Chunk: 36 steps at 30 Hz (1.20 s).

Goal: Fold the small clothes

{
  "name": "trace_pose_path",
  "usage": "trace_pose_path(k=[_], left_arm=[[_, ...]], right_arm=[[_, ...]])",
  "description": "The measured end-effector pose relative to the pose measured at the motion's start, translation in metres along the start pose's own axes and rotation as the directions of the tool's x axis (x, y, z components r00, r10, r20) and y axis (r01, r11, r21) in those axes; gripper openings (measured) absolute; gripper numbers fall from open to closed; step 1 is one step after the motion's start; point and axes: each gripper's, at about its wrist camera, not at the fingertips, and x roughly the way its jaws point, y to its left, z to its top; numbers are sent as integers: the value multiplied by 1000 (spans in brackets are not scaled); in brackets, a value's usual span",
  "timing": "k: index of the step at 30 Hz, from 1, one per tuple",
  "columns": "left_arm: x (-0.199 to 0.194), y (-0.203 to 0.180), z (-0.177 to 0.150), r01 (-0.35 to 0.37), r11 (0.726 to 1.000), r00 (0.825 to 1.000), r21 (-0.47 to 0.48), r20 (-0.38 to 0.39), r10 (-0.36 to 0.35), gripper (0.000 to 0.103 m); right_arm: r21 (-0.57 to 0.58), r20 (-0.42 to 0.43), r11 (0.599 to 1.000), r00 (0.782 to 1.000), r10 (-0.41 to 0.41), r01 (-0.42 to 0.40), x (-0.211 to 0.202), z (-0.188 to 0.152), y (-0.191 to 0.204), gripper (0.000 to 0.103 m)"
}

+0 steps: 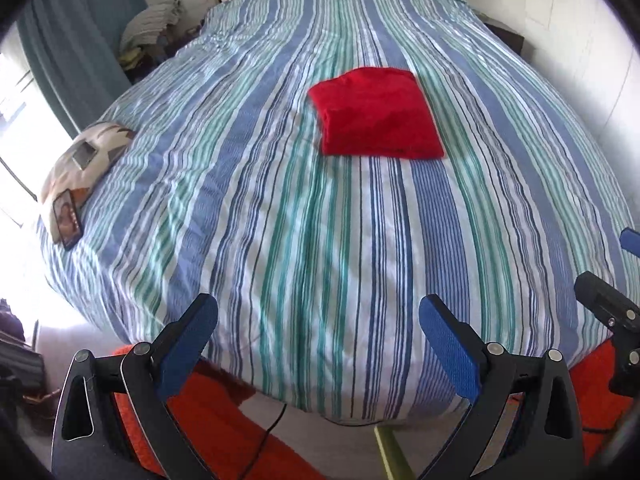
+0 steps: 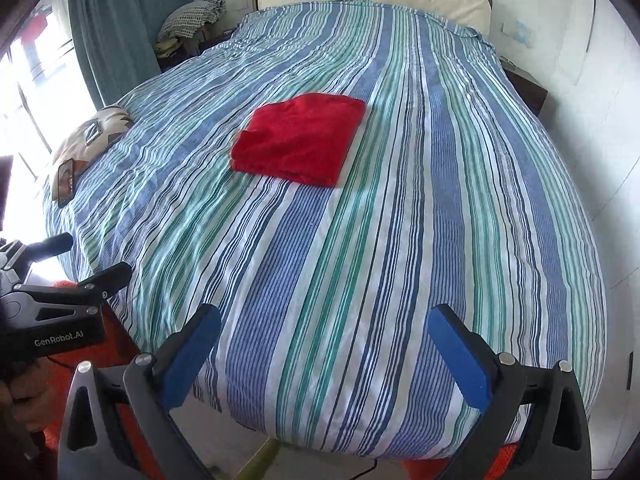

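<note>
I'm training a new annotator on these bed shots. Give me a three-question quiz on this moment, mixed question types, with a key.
1. True or false: the red folded garment lies on the striped bedspread, clear of both grippers.
2. Multiple choice: the left gripper is A) shut on cloth, B) open and empty, C) shut on nothing.
3. Short answer: what lies against the patterned cushion at the bed's left edge?

Key
1. True.
2. B; the right gripper is open and empty too.
3. A phone.
</note>
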Motion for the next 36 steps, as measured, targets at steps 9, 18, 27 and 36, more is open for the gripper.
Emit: trace_pose_path(k=[9,18,27,36], left_arm=[[-63,10,-30,34,999,999,26,19,-35,101],[-84,12,-37,47,999,998,18,40,-48,101],[-84,10,-30,18,1000,998,-2,61,-18,103],[-80,6,-28,13,1000,999,-15,33,-13,103]], right_arm=[[-3,-32,998,997,64,-64,-56,-31,16,102],[-12,-17,999,999,40,-40,-81,-34,29,102],[-11,25,999,999,-34,34,-97,-29,26,102],[4,34,998,998,-57,57,-98,-30,19,102]])
